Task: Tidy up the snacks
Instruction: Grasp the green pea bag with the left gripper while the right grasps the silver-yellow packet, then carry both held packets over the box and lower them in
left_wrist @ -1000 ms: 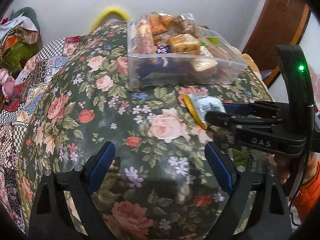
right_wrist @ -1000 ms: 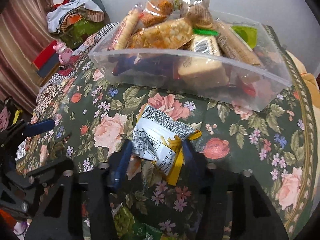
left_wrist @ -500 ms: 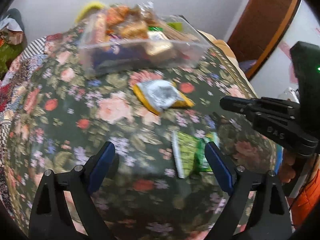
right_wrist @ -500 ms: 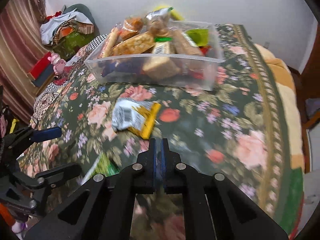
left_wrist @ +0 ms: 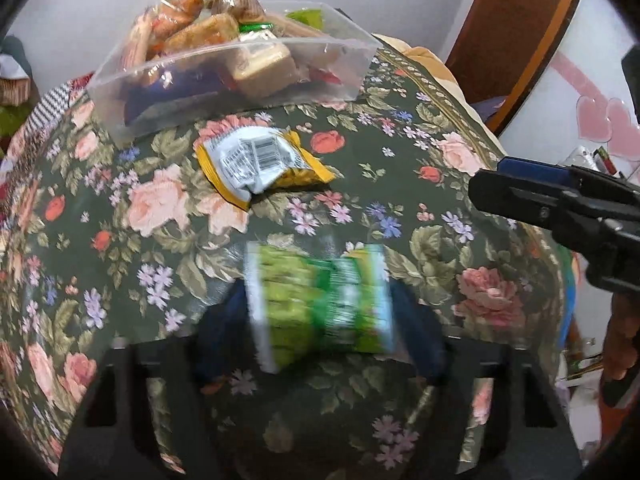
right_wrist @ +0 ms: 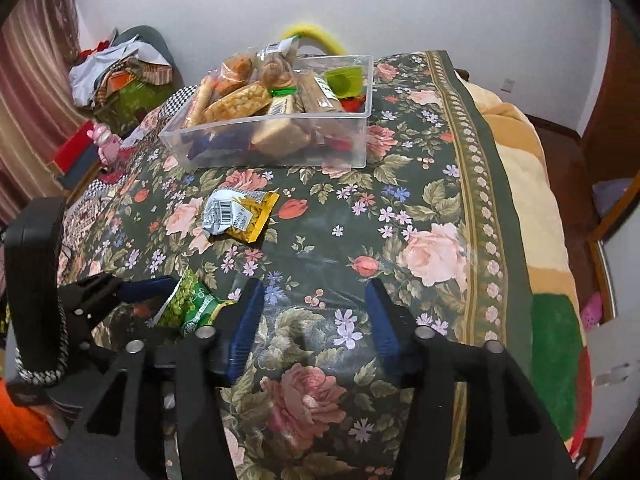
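The left gripper [left_wrist: 320, 316] has advanced since half a second ago and now brackets the green snack packet [left_wrist: 320, 300] on the near part of the floral bedspread [left_wrist: 420, 168]; motion blur hides whether its fingers are clamped yet. The right gripper [right_wrist: 312, 316], closed a moment earlier, now stands with its fingers apart and empty. The yellow-and-white packet [right_wrist: 238, 216] lies released just near of the clear bin [right_wrist: 280, 148], so both packets remain to be binned.

Open bedspread on the right, snacks crowding the left

The floral bed [right_wrist: 432, 184] lies bare right of the yellow packet [right_wrist: 240, 216]; the full clear bin [right_wrist: 280, 120] blocks the far side, and the green packet [right_wrist: 192, 304] sits near the left gripper [left_wrist: 320, 312].
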### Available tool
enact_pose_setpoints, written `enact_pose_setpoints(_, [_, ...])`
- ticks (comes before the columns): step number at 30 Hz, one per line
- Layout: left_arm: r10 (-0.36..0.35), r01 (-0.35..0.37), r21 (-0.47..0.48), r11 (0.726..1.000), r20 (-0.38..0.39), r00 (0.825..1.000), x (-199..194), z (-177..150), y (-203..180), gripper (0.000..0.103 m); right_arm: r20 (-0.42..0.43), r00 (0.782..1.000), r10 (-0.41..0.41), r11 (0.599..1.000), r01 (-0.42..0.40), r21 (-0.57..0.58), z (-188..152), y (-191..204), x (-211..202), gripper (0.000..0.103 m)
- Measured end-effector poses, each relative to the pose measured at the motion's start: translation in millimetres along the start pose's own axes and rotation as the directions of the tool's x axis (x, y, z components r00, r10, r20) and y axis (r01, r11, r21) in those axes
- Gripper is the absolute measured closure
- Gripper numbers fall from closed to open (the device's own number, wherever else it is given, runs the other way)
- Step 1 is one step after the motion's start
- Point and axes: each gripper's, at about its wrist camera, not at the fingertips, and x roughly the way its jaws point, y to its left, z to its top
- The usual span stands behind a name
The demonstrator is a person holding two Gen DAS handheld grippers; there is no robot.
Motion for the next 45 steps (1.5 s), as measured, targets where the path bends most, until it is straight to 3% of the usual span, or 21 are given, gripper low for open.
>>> enact_pose_setpoints(2, [-0.008, 0.008, -0.002, 1.0, 0.024, 1.0, -3.3, 0.0, 6.9, 0.055, -0.004, 1.0, 0.013, 1.0, -0.013, 0.009, 2.0, 2.3, 2.7, 0.043])
enact_pose_setpoints(5, [-0.001, 0.002, -0.028, 1.0, 0.041, 0.999, -8.7, 0.9, 20.6, 0.059, -0.011, 0.999, 0.033, 0.999, -0.033, 0.013, 6.6, 8.8, 8.8, 0.039])
enact_pose_setpoints(17, [0.077, -0.058, -0.142, 0.988, 0.13, 0.989, -40.1, -2.0, 96.9, 0.06, -0.071, 0.993, 0.097, 0.995, -0.096, 0.009, 37.7, 48.5, 63.6, 0.033])
enact_pose_setpoints(22, [0.056, -0.029, -0.194, 0.981, 0.135, 0.989, -38.6, 0.2, 119.3, 0.06, -0.141, 0.982, 0.123, 0.992, -0.121, 0.024, 50.6, 57.7, 97.1, 0.033])
enact_pose_setpoints(26, [0.035, -0.006, -0.214, 0.977, 0.133, 0.99, -32.8, 1.7, 126.6, 0.06, -0.138, 0.988, 0.069, 0.997, -0.071, -0.013, 53.9, 65.1, 112.8, 0.032])
enact_pose_setpoints(28, [0.033, -0.003, -0.216, 0.976, 0.134, 0.99, -31.6, 1.9, 128.1, 0.06, -0.129, 0.991, 0.031, 0.999, -0.036, -0.037, 54.1, 69.8, 116.1, 0.035])
enact_pose_setpoints(30, [0.031, -0.001, -0.216, 0.976, 0.134, 0.99, -30.0, 2.3, 128.4, 0.06, -0.118, 0.993, 0.008, 0.999, -0.014, -0.048, 54.9, 71.3, 115.9, 0.044])
enact_pose_setpoints(35, [0.034, -0.004, -0.212, 0.977, 0.139, 0.99, -30.2, 5.4, 127.7, 0.06, -0.104, 0.994, 0.011, 0.999, -0.015, -0.036, 55.5, 65.8, 109.5, 0.058])
enact_pose_setpoints(45, [0.046, -0.004, -0.189, 0.982, 0.218, 0.975, -53.9, 41.6, 122.5, 0.06, -0.011, 0.999, 0.039, 0.999, -0.039, -0.012, 57.0, 43.1, 62.7, 0.059])
